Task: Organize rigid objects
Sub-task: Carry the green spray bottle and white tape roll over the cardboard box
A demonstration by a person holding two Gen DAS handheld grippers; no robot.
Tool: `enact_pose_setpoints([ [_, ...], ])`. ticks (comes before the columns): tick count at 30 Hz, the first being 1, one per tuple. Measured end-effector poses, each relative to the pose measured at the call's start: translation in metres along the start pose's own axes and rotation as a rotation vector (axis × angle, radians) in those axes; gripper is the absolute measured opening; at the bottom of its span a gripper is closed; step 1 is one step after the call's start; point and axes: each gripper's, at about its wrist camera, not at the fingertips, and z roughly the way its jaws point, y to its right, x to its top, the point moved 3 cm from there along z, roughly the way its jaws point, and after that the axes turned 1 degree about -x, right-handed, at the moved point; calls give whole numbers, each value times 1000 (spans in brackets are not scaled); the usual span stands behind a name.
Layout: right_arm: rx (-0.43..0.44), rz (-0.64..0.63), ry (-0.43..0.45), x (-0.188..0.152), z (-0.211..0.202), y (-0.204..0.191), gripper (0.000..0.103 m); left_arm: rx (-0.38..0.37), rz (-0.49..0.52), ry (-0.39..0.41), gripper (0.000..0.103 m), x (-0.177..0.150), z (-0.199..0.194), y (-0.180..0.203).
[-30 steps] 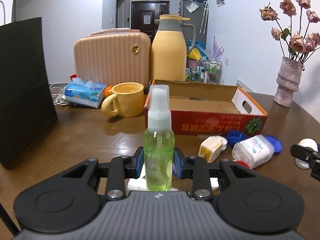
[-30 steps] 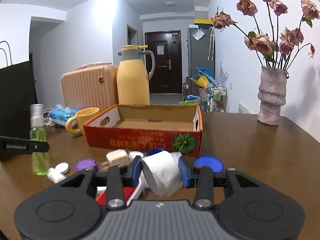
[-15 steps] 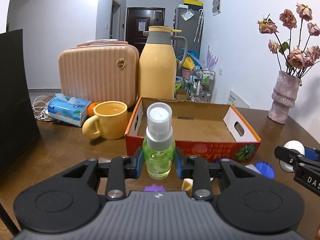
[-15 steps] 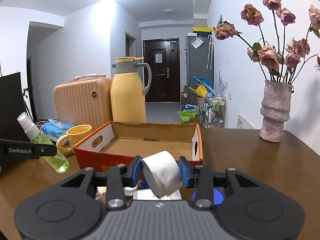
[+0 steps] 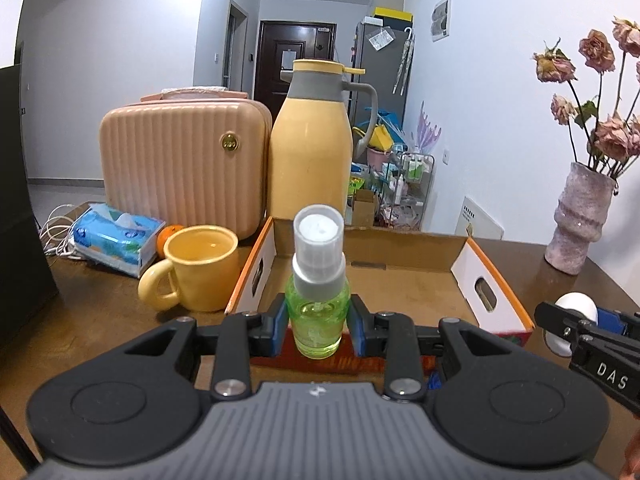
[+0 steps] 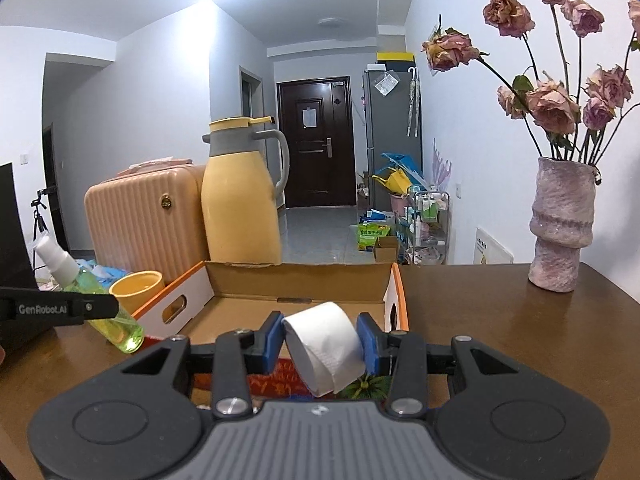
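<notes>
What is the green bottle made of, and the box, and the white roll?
The green spray bottle looks like clear glossy plastic: you can see through it, and light glints on it. The box looks like matte brown cardboard with cut-out handle holes. The white roll seems soft paper or tape, wound in layers; which one is unclear.

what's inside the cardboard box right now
The cardboard box shows only bare brown floor. Its near strip is hidden behind the white bottle and green spray bottle held in front.

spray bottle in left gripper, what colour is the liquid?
Green liquid in the spray bottle, which has a clear cap and grey collar. Shows best in the left wrist view.
</notes>
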Motion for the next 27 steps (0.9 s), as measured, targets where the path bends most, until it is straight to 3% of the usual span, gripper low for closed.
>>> enact_pose_setpoints([
  [13,-5,-30,5,27,54,0,39,9,-19,1,32,28,54,4],
  [27,-6,-67,-122,31,128,0,39,53,-2,-68,32,36,123,5],
])
